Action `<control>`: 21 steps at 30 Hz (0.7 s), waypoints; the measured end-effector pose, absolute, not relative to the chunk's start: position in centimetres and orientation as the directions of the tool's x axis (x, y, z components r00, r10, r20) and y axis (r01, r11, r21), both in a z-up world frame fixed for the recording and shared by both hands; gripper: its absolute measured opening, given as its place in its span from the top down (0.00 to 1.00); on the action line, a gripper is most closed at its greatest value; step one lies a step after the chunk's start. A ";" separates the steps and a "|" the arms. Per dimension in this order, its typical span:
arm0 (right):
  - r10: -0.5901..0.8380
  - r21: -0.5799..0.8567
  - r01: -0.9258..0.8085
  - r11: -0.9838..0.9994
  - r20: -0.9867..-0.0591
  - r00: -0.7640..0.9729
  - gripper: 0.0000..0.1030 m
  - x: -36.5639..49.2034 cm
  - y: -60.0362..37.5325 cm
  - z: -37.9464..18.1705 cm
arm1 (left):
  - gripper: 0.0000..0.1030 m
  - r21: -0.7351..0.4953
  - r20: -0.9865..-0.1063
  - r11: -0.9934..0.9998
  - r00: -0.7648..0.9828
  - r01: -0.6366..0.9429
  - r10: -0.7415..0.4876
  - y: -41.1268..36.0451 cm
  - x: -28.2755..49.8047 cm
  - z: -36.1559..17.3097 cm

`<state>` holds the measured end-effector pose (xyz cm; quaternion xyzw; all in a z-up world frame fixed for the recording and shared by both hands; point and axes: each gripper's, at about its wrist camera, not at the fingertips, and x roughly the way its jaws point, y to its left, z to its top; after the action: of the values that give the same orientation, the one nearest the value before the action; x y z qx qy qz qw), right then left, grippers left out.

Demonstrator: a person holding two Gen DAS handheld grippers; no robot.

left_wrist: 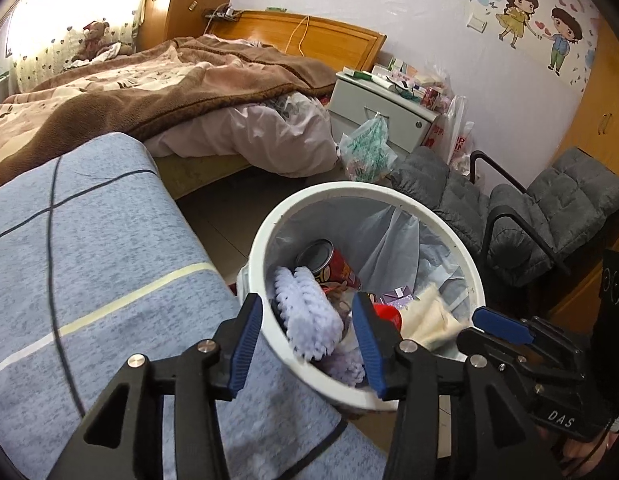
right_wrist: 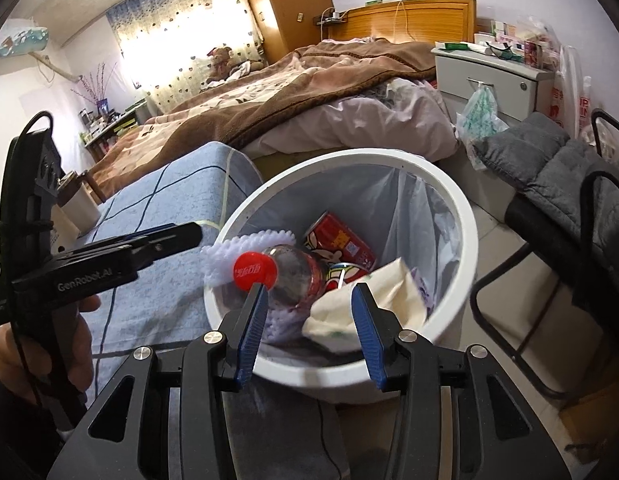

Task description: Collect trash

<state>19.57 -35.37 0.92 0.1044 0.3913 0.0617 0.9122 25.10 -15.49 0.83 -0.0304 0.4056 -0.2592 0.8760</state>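
A white trash bin (left_wrist: 465,260) with a clear liner stands on the floor beside a blue-grey checked cloth surface (left_wrist: 89,264). Inside lie a red can (left_wrist: 329,266), a pale purple scalloped item (left_wrist: 305,316), a cream wrapper (left_wrist: 429,320) and a clear bottle with a red cap (right_wrist: 255,270). My left gripper (left_wrist: 307,346) is open and empty above the bin's near rim. My right gripper (right_wrist: 309,330) is open and empty above the same bin (right_wrist: 467,240); the bottle and the cream wrapper (right_wrist: 357,300) lie below its fingers. The right gripper also shows in the left wrist view (left_wrist: 501,326).
An unmade bed with brown blankets (left_wrist: 149,88) lies behind the bin. A white nightstand (left_wrist: 377,116) with clutter and plastic bags (left_wrist: 365,148) stands at the back. A grey cushioned chair with a black frame (left_wrist: 529,220) sits right of the bin.
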 end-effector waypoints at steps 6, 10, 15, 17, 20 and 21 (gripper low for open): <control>0.167 0.202 -0.035 0.979 -0.688 0.706 0.57 17.0 -34.1 2.2 | 0.45 -0.228 -0.688 0.877 0.566 0.424 -0.453 -14.0 22.6 1.6; 0.168 0.185 -0.054 0.981 -0.680 0.714 0.57 15.3 -32.9 2.9 | 0.43 -0.211 -0.681 0.885 0.587 0.415 -0.437 -13.1 20.6 2.0; 0.156 0.155 -0.070 0.985 -0.662 0.733 0.57 12.9 -31.3 4.1 | 0.41 -0.184 -0.667 0.900 0.622 0.396 -0.410 -11.9 18.1 2.7; 0.155 0.150 -0.075 0.986 -0.654 0.740 0.57 12.0 -30.9 4.4 | 0.40 -0.174 -0.661 0.905 0.635 0.389 -0.400 -11.2 17.0 3.0; 0.150 0.138 -0.079 0.987 -0.645 0.749 0.57 10.6 -30.1 4.9 | 0.40 -0.153 -0.654 0.914 0.655 0.376 -0.379 -10.6 15.7 3.2; 0.148 0.135 -0.079 0.988 -0.644 0.751 0.57 10.0 -29.9 5.0 | 0.40 -0.149 -0.652 0.916 0.660 0.372 -0.374 -10.5 15.3 3.2</control>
<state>9.99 -29.90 4.96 0.0495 0.3477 0.0608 0.9343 15.27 -10.45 3.17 -0.0012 0.3581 -0.2049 0.9109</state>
